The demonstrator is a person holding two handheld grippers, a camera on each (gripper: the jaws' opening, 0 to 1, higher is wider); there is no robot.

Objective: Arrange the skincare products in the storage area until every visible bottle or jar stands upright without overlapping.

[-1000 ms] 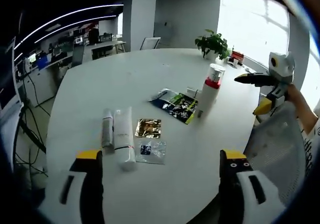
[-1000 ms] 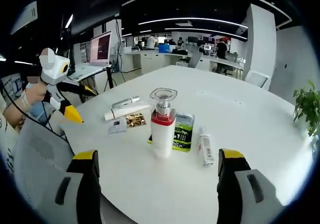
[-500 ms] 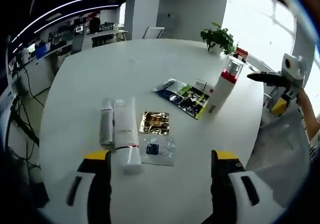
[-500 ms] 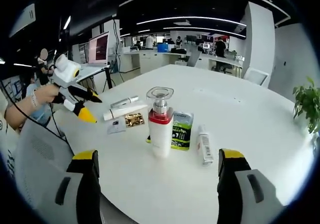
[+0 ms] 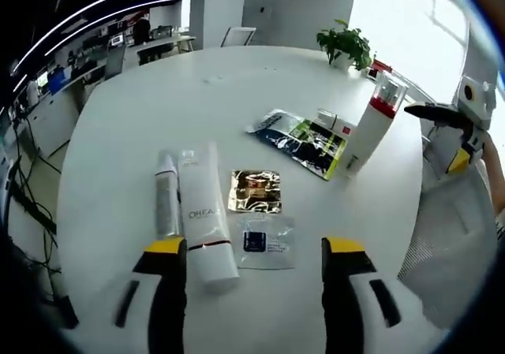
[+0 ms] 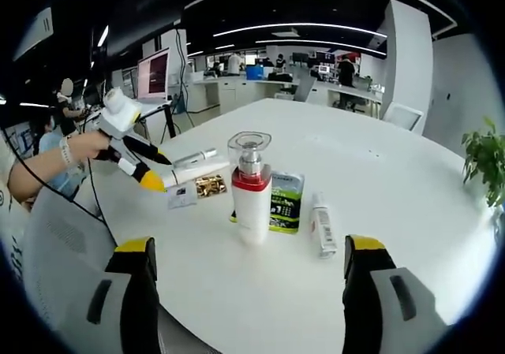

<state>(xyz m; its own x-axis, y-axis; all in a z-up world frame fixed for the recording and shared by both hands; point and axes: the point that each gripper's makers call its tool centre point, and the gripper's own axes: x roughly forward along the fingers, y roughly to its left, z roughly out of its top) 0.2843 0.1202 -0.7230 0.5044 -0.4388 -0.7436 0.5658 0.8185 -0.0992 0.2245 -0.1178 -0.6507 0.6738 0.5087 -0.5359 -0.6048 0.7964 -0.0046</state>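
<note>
On a round white table, near its edge: left gripper poised with jaws wide apart over a flat-lying white tube and slim silver tube, touching side by side; gold sachet and clear sachet just beside; upright pump bottle near a green packet and small lying tube; right gripper likewise spread, holding nothing; bare tabletop beyond.

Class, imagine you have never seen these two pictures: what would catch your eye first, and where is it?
A tall white pump bottle with a red collar stands upright mid-table, beside a green sachet. Nearer the left tool, a white tube and a slim silver tube lie flat side by side on the white table.
</note>
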